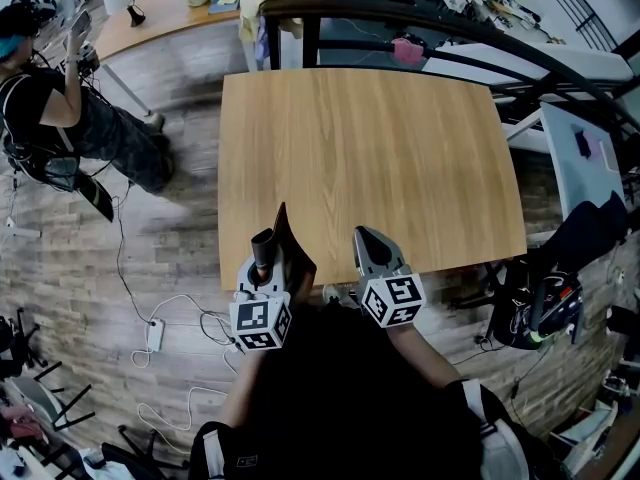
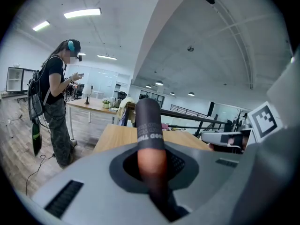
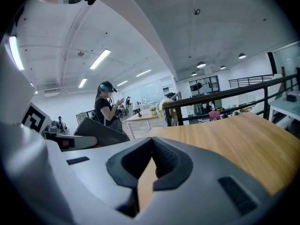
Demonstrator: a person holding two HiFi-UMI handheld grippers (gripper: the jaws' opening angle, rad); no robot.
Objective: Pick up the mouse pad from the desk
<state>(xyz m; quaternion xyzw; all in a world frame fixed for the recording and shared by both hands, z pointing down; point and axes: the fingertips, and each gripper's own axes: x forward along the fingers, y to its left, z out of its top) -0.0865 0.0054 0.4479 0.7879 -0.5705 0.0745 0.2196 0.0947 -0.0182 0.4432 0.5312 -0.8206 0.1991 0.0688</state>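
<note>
The left claw (image 1: 266, 266) is clamped tight on the mouse pad (image 2: 150, 125), lifted off the bare desk (image 1: 370, 158). The right claw (image 1: 368, 243) is closed with nothing in it. The pick-up looks done.

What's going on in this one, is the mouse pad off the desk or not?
A person holds a pair of tongs in each hand at the near edge of the wooden desk. The left tongs are shut on the mouse pad, which is curled up and appears to be held off the desktop. The right tongs are shut with nothing in them, just beside the left pair. A second person stands off to the left, not involved.
</note>
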